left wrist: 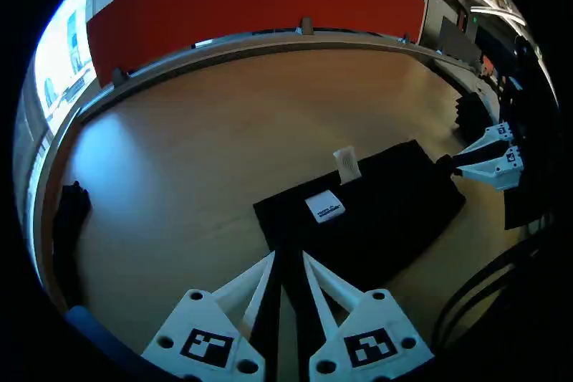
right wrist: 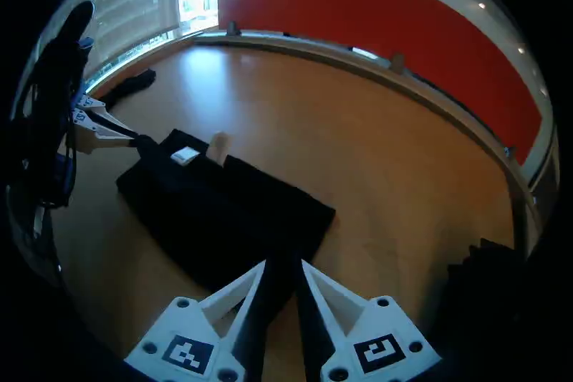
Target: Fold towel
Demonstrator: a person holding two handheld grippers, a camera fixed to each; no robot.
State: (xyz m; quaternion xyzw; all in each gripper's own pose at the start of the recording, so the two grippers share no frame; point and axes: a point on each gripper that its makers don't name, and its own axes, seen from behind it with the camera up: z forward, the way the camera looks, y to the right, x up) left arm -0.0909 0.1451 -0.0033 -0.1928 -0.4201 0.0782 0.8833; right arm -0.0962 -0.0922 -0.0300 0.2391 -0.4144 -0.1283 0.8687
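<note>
Left gripper (left wrist: 285,261) occupies the bottom of the left gripper view, its two fingers drawn together and clamped on the near edge of the towel (left wrist: 372,217). You hold it this way, by my reading, so the cloth cannot slip when the end is raised. From the fingertips the black towel spreads forward and to the right, lying flat on the wooden table (left wrist: 179,167), with a white label (left wrist: 324,206) on its upper face. At the far end, the right gripper (left wrist: 447,164) pinches the cloth between closed fingers. With both ends secured, you are probably set to carry one end over onto the other.

Proceed to the right gripper view. At the bottom, the right gripper's own fingers meet, closed on the towel edge nearest them, and the cloth runs away to the upper left. At that far end the left gripper grips the edge, just beside the label. Treat the fold as not yet made: the towel lies flat between the two tools
</note>
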